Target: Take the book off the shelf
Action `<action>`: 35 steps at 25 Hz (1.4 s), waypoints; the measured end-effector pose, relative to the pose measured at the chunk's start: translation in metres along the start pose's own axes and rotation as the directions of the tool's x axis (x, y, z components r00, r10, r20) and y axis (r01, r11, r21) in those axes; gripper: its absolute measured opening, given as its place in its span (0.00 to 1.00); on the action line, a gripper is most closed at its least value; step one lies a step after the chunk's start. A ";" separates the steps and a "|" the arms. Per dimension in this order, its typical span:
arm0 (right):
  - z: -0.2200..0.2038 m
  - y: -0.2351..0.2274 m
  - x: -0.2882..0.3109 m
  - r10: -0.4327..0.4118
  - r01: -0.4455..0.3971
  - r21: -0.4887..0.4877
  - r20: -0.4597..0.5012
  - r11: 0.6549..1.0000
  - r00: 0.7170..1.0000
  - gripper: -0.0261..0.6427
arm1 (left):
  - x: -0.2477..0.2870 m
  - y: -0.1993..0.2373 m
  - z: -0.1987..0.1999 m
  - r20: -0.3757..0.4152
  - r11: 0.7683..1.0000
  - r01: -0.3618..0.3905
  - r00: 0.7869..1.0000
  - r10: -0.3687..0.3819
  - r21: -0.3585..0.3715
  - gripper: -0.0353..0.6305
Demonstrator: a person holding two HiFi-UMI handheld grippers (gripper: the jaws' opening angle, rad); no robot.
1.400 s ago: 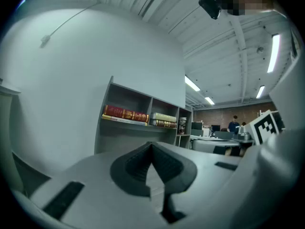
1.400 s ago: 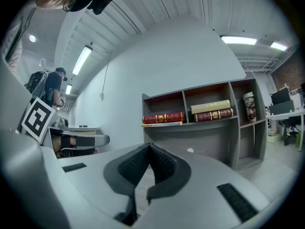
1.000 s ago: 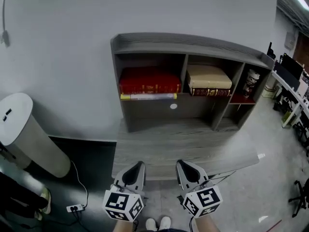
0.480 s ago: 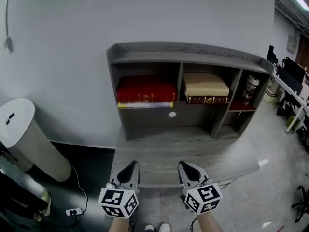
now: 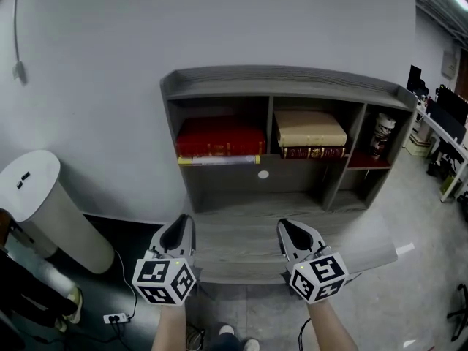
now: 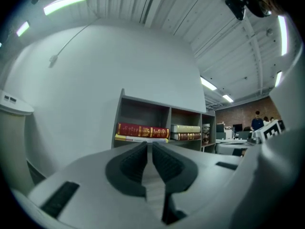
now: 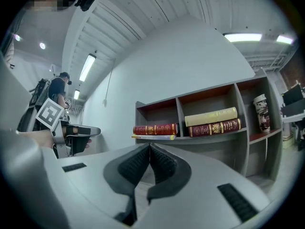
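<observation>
A grey shelf unit (image 5: 281, 81) stands against the wall on a grey desk (image 5: 241, 232). Its left compartment holds a red book (image 5: 219, 137) lying flat on a thin yellow one (image 5: 219, 160). In the middle compartment a cream book (image 5: 309, 128) lies on a dark red one (image 5: 313, 152). My left gripper (image 5: 183, 221) and right gripper (image 5: 284, 227) hover over the desk's front edge, both shut and empty, well short of the shelf. The same books show ahead of the jaws: the red book (image 6: 142, 130) and cream book (image 7: 211, 116).
A small figurine (image 5: 380, 134) stands in the right compartment. A white cylindrical bin (image 5: 44, 210) is at the left on a dark floor, with a power strip (image 5: 113, 316) and cable. Office desks and chairs (image 5: 446, 123) stand at the far right.
Both grippers have moved forward and apart, toward the desk. The head view has shifted, so the shelf sits lower in the frame.
</observation>
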State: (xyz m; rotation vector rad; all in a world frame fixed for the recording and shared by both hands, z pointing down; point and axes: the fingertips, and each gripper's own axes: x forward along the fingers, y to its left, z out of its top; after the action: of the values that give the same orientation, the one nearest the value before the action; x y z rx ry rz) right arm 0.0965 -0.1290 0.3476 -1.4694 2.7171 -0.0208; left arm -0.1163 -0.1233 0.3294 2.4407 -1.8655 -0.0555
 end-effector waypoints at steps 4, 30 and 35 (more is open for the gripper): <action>0.021 -0.006 0.011 0.021 -0.020 -0.015 0.038 1.000 0.999 0.05 | 0.013 0.005 0.015 0.027 1.000 -0.023 0.999 0.023 0.008 0.07; 0.042 -0.050 0.146 0.018 -0.016 -0.067 0.020 0.998 1.000 0.35 | 0.143 0.091 0.038 0.013 1.000 -0.028 1.000 0.028 -0.007 0.28; 0.039 -0.060 0.169 -0.005 0.005 -0.065 0.006 0.998 1.000 0.39 | 0.165 0.108 0.035 -0.013 1.000 -0.015 1.000 0.015 -0.021 0.32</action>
State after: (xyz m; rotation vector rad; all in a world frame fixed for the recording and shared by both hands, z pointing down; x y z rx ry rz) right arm 0.0563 -0.3027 0.3040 -1.4899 2.7341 0.0722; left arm -0.1794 -0.3116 0.3048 2.4074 -1.8681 -0.0576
